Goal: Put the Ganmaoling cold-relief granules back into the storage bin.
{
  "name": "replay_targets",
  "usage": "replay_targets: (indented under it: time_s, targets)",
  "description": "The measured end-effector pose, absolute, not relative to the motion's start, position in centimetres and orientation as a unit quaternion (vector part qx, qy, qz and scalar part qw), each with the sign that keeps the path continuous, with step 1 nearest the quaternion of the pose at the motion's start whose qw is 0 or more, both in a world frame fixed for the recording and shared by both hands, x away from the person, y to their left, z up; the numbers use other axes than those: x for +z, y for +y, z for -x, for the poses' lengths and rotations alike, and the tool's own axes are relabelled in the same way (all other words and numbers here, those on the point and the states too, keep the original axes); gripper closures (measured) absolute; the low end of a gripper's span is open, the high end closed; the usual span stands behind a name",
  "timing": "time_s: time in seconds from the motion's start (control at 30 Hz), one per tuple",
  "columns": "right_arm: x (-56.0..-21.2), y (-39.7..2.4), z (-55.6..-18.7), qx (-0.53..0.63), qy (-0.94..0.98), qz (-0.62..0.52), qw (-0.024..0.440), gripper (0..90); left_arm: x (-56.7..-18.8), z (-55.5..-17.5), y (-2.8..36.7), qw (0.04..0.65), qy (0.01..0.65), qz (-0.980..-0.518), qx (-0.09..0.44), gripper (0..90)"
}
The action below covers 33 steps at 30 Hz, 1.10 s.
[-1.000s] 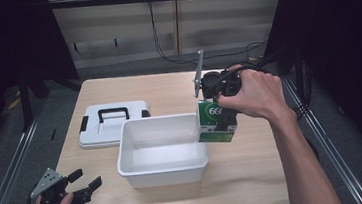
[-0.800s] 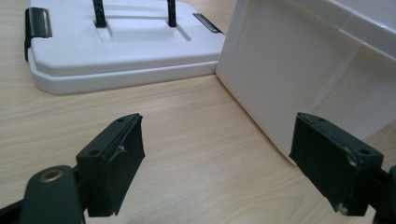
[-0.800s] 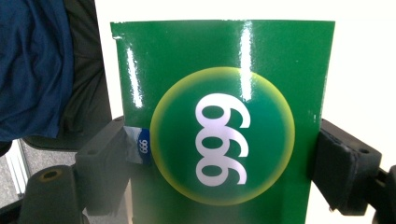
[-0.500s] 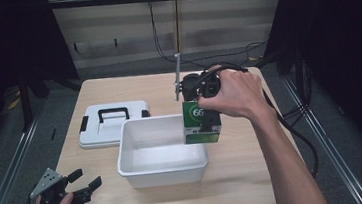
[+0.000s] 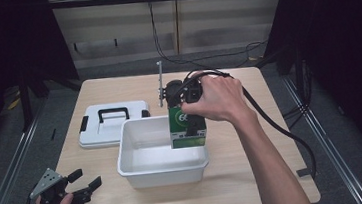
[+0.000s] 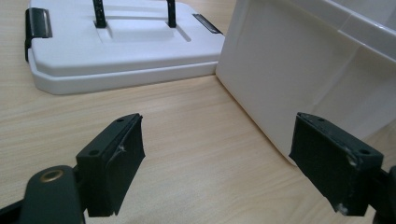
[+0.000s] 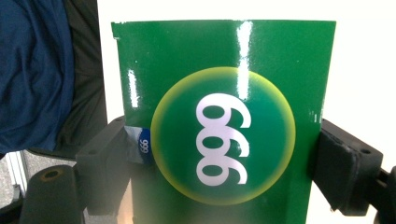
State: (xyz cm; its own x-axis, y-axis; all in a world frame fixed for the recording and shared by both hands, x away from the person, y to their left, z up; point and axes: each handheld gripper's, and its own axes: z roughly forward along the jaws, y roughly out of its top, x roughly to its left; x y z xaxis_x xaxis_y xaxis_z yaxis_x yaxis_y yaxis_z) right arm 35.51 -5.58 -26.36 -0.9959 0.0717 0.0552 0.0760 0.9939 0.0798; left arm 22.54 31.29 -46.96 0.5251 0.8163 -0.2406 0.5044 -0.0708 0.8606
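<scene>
Right claw [image 5: 187, 124]: clamped on the green box [image 5: 186, 126], jaws pressing its two side faces.
Green box: centre of the high view, upright, long axis vertical, hanging over the right end of the white bin [image 5: 140, 173]; perhaps already inside.
Left claw [image 5: 84, 187]: lower left, jaws wide apart, holding nothing, above the bench [image 5: 237, 182].
Lid [image 5: 113, 126]: left of the bin.

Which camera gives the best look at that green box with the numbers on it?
The right gripper view: the green box faces the lens, its printed digits legible, pinched by the right claw. The high view shows it smaller, over the white bin.
</scene>
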Motion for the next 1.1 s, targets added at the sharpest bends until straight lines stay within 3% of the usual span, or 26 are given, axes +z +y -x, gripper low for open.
replay_targets:
  time_s: [0.63,1.1]
  targets:
    - [-29.5,-3.8,-36.2,-0.020,-0.999,0.026,0.029,16.0,-46.9,-22.5,31.3,0.503,0.459,-0.716,0.156,17.0]
    - [-32.0,-4.6,-36.6,-0.023,-0.998,0.029,0.043,16.0,-46.9,-22.5,31.3,0.503,0.460,-0.715,0.155,17.0]
